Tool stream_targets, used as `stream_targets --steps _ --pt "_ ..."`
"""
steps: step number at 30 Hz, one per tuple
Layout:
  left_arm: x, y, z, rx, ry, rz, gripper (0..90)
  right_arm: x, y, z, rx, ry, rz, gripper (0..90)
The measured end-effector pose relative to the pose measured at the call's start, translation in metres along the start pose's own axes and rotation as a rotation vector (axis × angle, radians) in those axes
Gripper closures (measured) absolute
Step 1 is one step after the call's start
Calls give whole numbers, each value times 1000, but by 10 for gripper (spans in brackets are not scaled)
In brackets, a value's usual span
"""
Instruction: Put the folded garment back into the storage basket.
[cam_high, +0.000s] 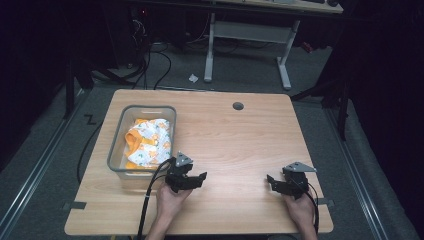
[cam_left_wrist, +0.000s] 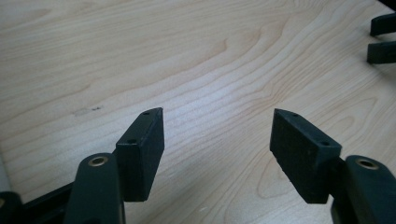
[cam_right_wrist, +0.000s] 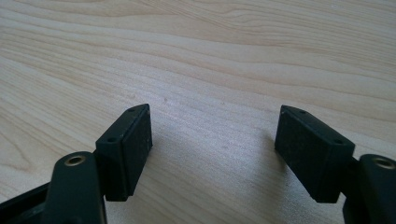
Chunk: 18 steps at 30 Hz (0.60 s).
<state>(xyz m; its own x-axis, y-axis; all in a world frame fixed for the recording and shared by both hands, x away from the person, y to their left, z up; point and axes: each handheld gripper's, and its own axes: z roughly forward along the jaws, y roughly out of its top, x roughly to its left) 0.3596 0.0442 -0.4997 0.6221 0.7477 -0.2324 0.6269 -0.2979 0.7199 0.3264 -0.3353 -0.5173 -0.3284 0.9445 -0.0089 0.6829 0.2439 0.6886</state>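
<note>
I take the clear plastic bin as my landmark: a rounded-corner rectangular tub on the left part of the pale wood-grain table. Inside it I see a crumpled soft cloth, white with orange trim and small printed patches. Just right of the bin's near corner, my left hand holds the left gripper, matte black with a grey three-cornered plate on top and a black cable trailing toward me. In the left gripper view its jaws stand wide apart over bare wood, gripping nothing; their flat pads look finely grained. Well to the right of the bin, near the table's right edge, my right hand holds the right gripper, jaws likewise spread wide and empty, blocky rectangular pads above smooth streaked grain.
</note>
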Motion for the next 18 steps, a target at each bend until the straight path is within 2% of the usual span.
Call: stream_targets --steps 7,8,12,14,18 --pt "0 -10 11 26 72 20 357 0 0 0 0 0 -1 276" --pt "0 -12 14 33 97 29 357 0 0 0 0 0 0 276" --pt "-3 -19 17 1 149 82 353 0 0 0 0 0 0 276" --pt "-5 -19 18 9 172 98 349 0 0 0 0 0 1 276" --pt "-5 -19 19 13 178 97 331 0 0 0 0 0 1 276"
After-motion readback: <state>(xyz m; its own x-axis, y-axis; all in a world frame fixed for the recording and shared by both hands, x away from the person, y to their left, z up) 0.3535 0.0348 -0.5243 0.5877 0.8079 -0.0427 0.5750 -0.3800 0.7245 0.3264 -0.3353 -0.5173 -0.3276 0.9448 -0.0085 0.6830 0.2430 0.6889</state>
